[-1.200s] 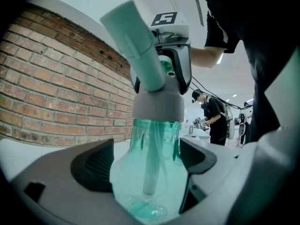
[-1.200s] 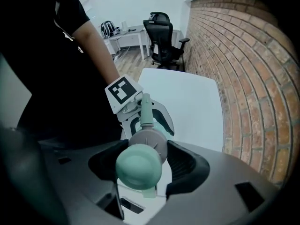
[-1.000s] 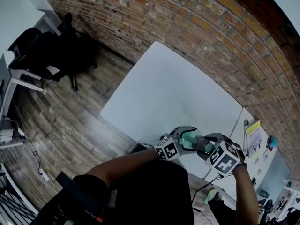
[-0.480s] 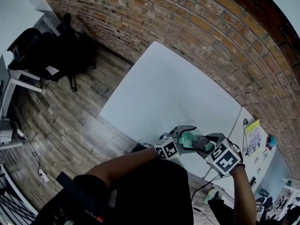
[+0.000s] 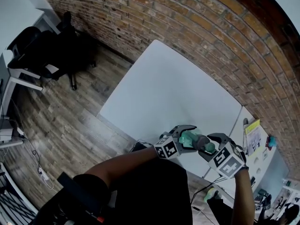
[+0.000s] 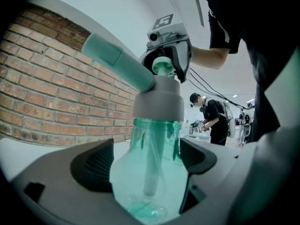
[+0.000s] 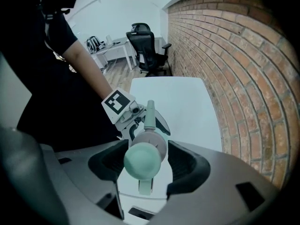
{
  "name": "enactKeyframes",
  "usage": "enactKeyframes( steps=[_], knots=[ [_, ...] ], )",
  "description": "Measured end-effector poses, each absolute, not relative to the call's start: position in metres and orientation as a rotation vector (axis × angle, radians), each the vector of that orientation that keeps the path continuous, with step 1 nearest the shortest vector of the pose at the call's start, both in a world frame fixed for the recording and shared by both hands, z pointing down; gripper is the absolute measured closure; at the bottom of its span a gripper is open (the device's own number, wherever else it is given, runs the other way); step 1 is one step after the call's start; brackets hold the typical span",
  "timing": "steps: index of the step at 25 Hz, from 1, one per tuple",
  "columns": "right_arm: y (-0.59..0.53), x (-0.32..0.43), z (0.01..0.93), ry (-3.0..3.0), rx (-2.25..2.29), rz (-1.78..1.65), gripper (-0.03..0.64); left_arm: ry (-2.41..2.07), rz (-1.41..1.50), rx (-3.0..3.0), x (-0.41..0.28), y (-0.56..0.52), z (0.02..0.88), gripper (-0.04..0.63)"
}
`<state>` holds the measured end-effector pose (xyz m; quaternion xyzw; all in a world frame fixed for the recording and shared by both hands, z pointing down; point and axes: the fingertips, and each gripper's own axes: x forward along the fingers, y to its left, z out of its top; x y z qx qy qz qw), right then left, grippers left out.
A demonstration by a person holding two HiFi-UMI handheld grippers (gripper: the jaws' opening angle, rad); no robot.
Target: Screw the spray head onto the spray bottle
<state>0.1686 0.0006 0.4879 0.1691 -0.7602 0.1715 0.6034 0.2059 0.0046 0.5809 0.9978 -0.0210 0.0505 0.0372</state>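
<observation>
Spray bottle (image 6: 150, 172), spray head (image 6: 157, 97) (grey) atop

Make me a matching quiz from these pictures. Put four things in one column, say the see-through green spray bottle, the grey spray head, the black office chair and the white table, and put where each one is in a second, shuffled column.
Things
1. translucent green plastic spray bottle
2. grey spray head with a pale green nozzle
3. black office chair
4. white rectangular table

Places
A. on the wooden floor, beyond the table's far end
B. running along the brick wall
C. between the jaws of the right gripper
D. clamped between the jaws of the left gripper

Pairs: 1-D, 2-C, 3-A, 4-B
</observation>
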Motion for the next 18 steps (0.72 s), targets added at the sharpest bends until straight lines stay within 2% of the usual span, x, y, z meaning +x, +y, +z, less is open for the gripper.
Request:
enactKeyframes(
  steps=[6,18],
  knots=[
    [-0.001,0.163,0.485,-1.653,0.181,0.04,0.357,-0.06,0.152,3.061,0.204,0.005,0.581,0.173],
    [0.011,0.165,0.495,-1.562,0.014,0.008,0.357,-0.062,0.15,3.064,0.207,0.006,0.582,0.173]
  ],
)
